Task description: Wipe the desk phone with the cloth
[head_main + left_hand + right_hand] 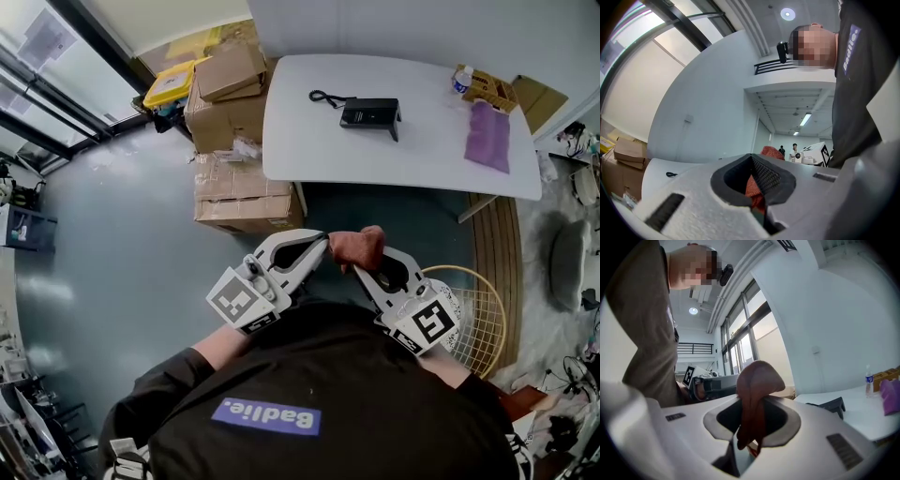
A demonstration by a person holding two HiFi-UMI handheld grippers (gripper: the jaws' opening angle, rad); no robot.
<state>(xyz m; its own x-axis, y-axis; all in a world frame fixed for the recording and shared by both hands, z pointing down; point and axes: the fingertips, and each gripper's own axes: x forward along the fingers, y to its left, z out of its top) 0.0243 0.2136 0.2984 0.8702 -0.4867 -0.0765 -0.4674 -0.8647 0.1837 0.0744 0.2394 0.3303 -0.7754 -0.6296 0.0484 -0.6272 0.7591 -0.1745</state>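
The left gripper (319, 242) has its jaws closed tight on one edge of a reddish-brown cloth (357, 247), the fabric pinched deep in the dark padded notch. The right gripper (364, 270) has its jaws clamped on another part of the same cloth, which bunches up in a rounded fold above them. The two grippers meet tip to tip, held close in front of the person's dark shirt, with the cloth between them and well clear of the worktop (300, 141).

The desk phone (370, 113) sits on the white worktop, well apart from both grippers and toward its far edge. A thin dark lead (323, 96), which looks like the phone's cord, lies curled just beside it on the left. At the right end of the worktop lies a purple cloth (489, 136), and behind it a small bottle (461, 79) stands next to a wooden box (491, 89).

Left of the worktop, cardboard boxes (230, 80) are stacked on the grey floor (112, 244), with a yellow crate (171, 82) beside them. A wire basket (480, 319) stands near the right gripper.
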